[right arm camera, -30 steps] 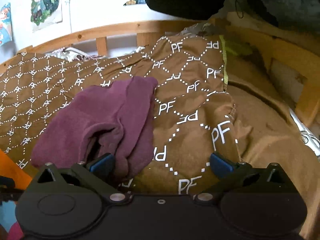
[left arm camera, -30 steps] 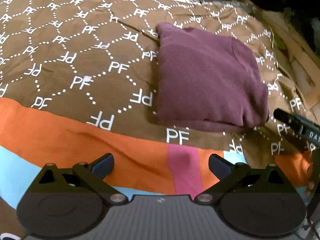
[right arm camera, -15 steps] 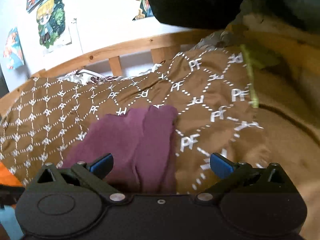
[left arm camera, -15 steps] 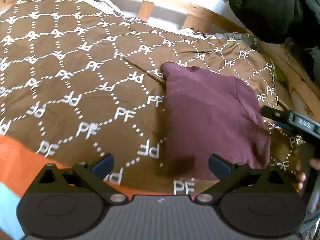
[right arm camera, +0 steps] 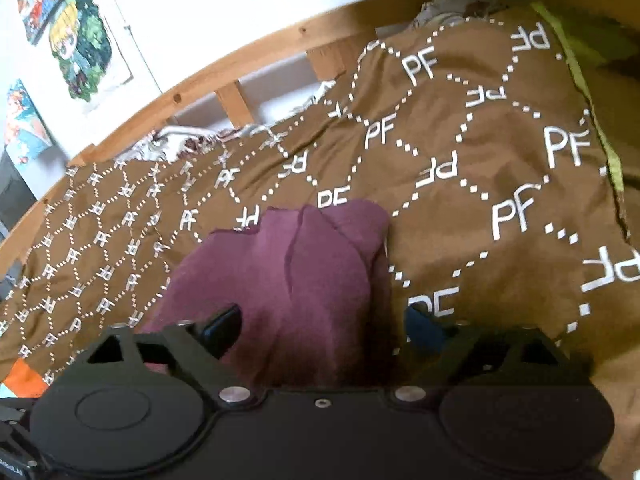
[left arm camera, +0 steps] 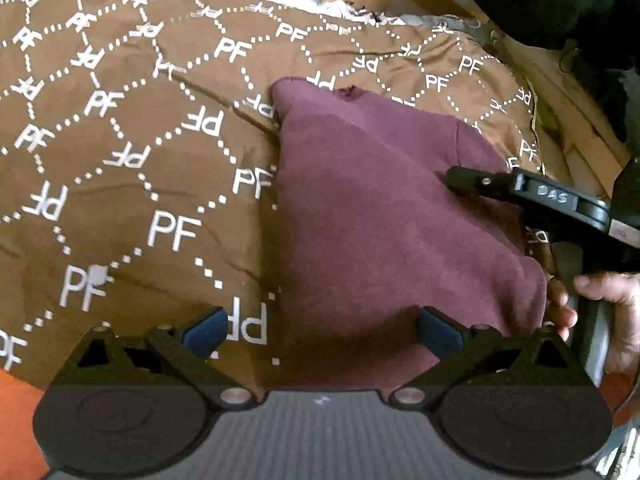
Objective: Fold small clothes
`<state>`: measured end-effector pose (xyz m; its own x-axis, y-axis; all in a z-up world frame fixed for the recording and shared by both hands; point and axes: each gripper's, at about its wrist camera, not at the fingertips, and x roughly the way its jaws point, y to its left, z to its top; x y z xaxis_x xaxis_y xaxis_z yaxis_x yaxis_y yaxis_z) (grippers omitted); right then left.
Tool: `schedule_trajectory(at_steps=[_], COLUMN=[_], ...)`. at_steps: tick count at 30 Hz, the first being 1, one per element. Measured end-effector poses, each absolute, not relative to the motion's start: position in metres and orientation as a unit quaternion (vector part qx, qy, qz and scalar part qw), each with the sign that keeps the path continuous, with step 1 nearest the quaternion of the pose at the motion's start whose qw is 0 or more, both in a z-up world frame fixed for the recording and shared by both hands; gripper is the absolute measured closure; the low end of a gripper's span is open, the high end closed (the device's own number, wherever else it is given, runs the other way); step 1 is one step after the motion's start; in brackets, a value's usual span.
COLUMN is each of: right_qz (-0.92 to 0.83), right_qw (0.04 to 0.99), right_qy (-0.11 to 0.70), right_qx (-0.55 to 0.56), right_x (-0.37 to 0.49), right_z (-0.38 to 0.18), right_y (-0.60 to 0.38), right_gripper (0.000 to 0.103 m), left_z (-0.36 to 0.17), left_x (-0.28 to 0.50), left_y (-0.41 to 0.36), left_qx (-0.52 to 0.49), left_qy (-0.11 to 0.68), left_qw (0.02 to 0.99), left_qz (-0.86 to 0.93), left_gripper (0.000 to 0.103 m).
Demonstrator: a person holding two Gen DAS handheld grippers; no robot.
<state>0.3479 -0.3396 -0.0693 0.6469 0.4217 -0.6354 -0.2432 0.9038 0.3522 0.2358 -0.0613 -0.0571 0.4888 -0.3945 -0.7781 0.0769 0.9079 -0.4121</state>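
Lying between hand-held gripper [right arm camera: 320, 330] fingers: garment [right arm camera: 296, 280]

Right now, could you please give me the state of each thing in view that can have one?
Garment: folded, lying on the blanket, not gripped.
Blanket: spread over the bed, lightly creased.
Left gripper: jaws open, straddling the garment's near edge.
Right gripper: jaws open over the garment, have just been closing.

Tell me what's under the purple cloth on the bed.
The purple cloth lies on a brown blanket printed with white PF letters. Whatever sits directly beneath the cloth is covered.
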Motion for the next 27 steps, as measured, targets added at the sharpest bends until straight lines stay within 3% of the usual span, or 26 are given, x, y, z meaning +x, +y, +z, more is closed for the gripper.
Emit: schedule_trajectory(at_steps=[2, 5, 10, 13, 23, 27], right_qz=[0.184, 0.185, 0.201, 0.209, 0.259, 0.272], right_qw=[0.899, 0.901, 0.921, 0.927, 0.942, 0.938], right_qy=[0.380, 0.376, 0.333, 0.311, 0.171, 0.164], right_qx=[0.114, 0.115, 0.015, -0.018, -0.131, -0.140], right_x=[0.348, 0.345, 0.333, 0.327, 0.293, 0.309], right_z=[-0.073, -0.074, -0.063, -0.055, -0.009, -0.003], right_y=[-0.337, -0.335, -0.317, -0.308, -0.269, -0.253], right_gripper=[0.041, 0.058, 0.076, 0.081, 0.083, 0.083], left_z=[-0.060, -0.061, -0.057, -0.056, -0.015, -0.008], left_x=[0.238, 0.241, 0.241, 0.241, 0.228, 0.236], left_y=[-0.058, -0.055, -0.051, -0.044, -0.035, -0.021], left_qx=[-0.173, -0.182, -0.198, -0.210, -0.164, -0.151], left_qy=[0.490, 0.493, 0.484, 0.481, 0.408, 0.393], left_qw=[0.841, 0.833, 0.833, 0.833, 0.883, 0.897], left_qz=[-0.152, -0.173, -0.182, -0.176, -0.167, -0.135], left_gripper=[0.001, 0.016, 0.051, 0.071, 0.076, 0.075])
